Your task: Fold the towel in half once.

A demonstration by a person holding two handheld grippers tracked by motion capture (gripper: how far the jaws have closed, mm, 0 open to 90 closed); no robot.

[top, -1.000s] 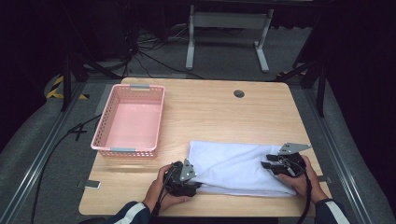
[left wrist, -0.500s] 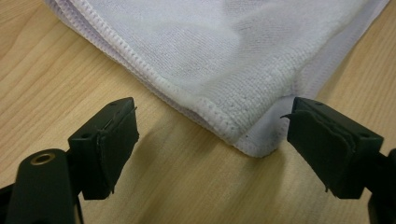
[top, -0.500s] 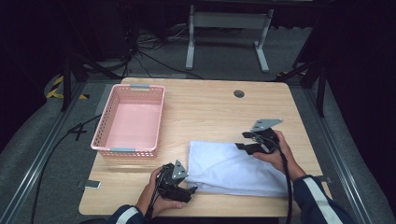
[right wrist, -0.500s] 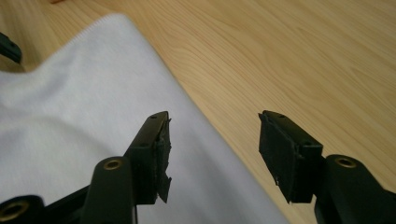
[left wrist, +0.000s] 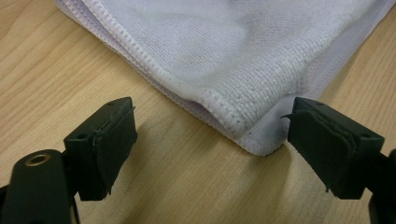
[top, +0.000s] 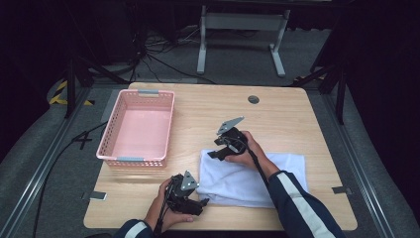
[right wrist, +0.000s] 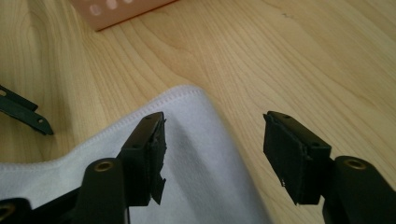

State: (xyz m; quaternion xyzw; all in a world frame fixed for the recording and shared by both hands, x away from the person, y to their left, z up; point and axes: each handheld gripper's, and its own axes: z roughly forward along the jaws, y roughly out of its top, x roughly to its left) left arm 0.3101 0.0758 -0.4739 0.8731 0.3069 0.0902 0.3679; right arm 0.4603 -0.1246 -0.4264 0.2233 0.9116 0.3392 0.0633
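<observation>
A white folded towel [top: 247, 181] lies on the near right of the wooden table [top: 198, 106]. My left gripper [top: 202, 201] rests at the towel's near left corner. In the left gripper view its jaws stand wide on either side of the folded corner [left wrist: 243, 126], pads clear of the cloth; they have just been opening. My right gripper [top: 214, 153] hovers at the towel's far left corner. Its jaws have just been opening too: one pad is over the towel [right wrist: 201, 154], the other over bare wood, gripping nothing.
A pink plastic basket [top: 118, 159] stands at the table's left, its corner [right wrist: 116, 9] close beyond the right gripper. A round cable hole [top: 253, 99] sits near the far edge. Bare wood lies beyond the towel.
My right gripper has swung from the towel's near right corner across to its far left corner, jaws wider. The left gripper has kept its place and opened its jaws.
</observation>
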